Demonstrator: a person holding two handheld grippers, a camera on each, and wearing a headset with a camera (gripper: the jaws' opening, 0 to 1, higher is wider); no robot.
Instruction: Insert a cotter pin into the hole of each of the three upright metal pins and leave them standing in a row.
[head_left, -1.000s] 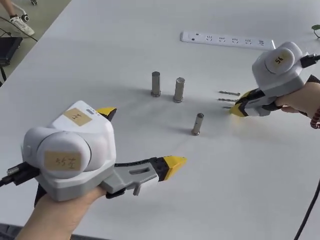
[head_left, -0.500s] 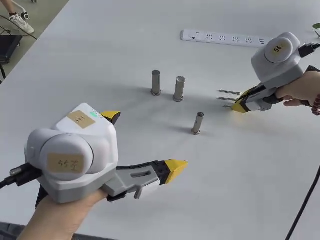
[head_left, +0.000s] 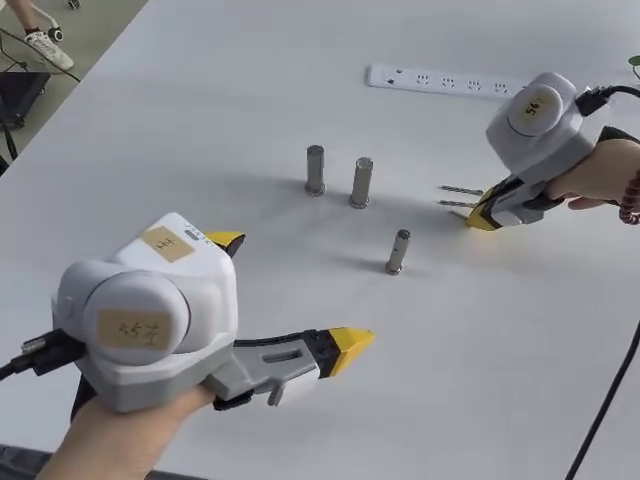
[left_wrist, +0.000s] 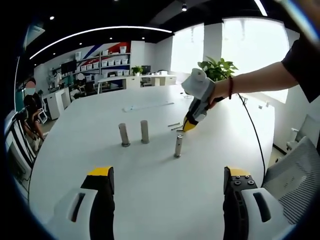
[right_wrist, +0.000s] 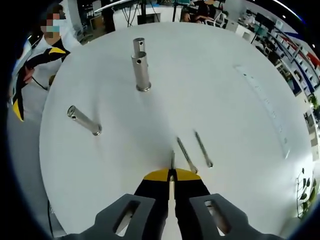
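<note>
In the head view the left gripper is held at 7 o'clock over the white table. Its jaws are spread wide and nothing is held between them. Three metal pins are seen standing upright near the middle of the table. Two are set close side by side, and the third metal pin is placed apart at 4 o'clock from that pair. A power strip is laid flat at 1 o'clock, well beyond them. Two cotter pins are left lying flat at 3 o'clock from the pair, just beside each other. The right gripper is lowered to the table at 2 o'clock. In the right gripper view its jaws are seen brought together on the near end of a third cotter pin.
</note>
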